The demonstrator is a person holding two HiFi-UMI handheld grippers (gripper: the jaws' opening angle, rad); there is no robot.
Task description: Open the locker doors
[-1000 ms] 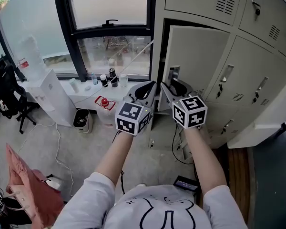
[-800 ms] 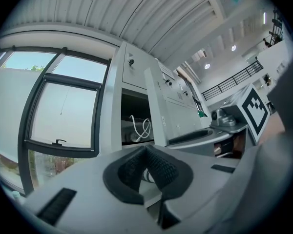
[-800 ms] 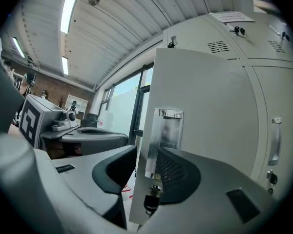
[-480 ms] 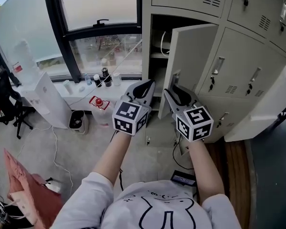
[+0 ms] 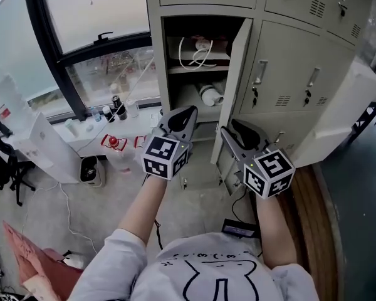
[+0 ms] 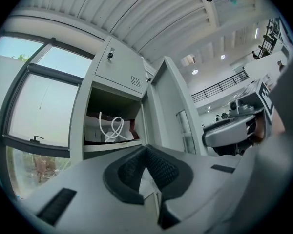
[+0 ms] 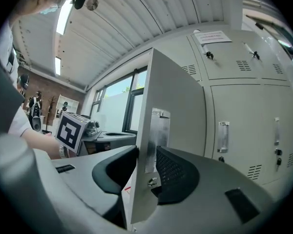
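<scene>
The beige locker door [image 5: 235, 80] stands swung out, nearly edge-on in the head view, and its compartment [image 5: 197, 74] shows a shelf with a white cable [image 5: 198, 51]. My right gripper [image 5: 235, 132] straddles the door's lower free edge. In the right gripper view the door [image 7: 178, 106] and its metal latch plate [image 7: 155, 135] pass between the two pads, which lie against it while the jaws are opening slightly. My left gripper [image 5: 182, 113] hangs shut and empty just left of the door, its pads [image 6: 158, 167] meeting in the left gripper view.
Closed lockers [image 5: 294, 68] with handles fill the right side. A white slanted panel [image 5: 338, 115] juts out at the far right. Left of the lockers are a window [image 5: 100, 24], bottles [image 5: 117, 108] on a low ledge, a small bin [image 5: 91, 170] and a black device [image 5: 240, 229] on the floor.
The locker door has swung further open with my right gripper on its edge, and the shelf and cable inside have come into view. Both grippers shifted slightly.
</scene>
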